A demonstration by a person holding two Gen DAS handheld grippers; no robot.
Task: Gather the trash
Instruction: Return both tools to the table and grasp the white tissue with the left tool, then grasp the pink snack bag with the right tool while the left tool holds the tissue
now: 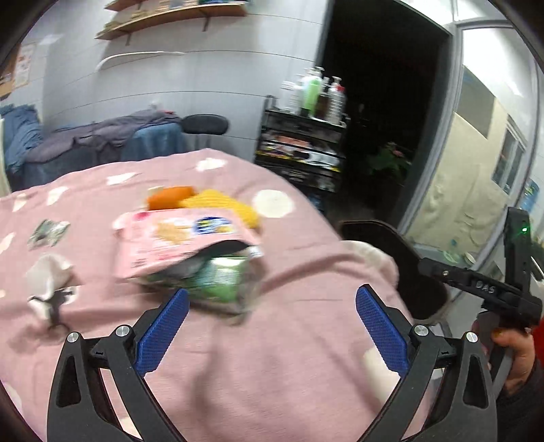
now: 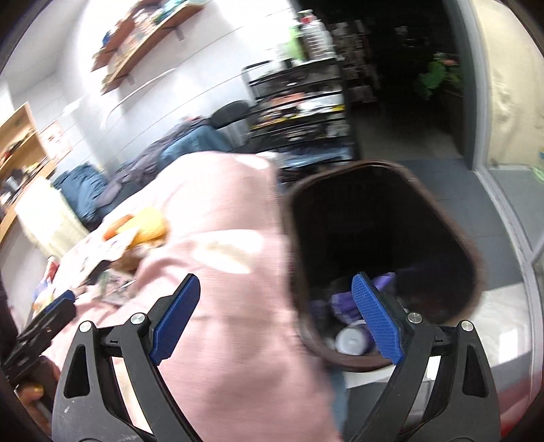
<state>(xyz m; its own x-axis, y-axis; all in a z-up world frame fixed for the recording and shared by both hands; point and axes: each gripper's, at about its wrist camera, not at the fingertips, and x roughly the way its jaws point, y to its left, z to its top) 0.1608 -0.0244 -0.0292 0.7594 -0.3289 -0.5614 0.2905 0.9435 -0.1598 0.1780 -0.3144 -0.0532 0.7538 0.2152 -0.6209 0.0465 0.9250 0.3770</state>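
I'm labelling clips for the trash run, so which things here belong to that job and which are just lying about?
Job:
pink snack bag
green wrapper
small wrapper
crumpled tissue
dark bin, purple trash inside
left tool and right tool, both open

Lying about:
pink blanket
yellow cloth
bottles on black rack
wall shelves

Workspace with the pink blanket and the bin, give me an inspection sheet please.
Surface: pink blanket with pale spots.
Job's things: pink packet lying over a green wrapper; small wrapper; crumpled white scrap.
Bin: dark bin beside the blanket, purple items inside.
Clutter: orange and yellow items.
Grippers: left tongs open, empty; right tongs open, empty.
Cables: nothing seen.
Surroundings: shelf cart with bottles, wall shelves, dark doorway.
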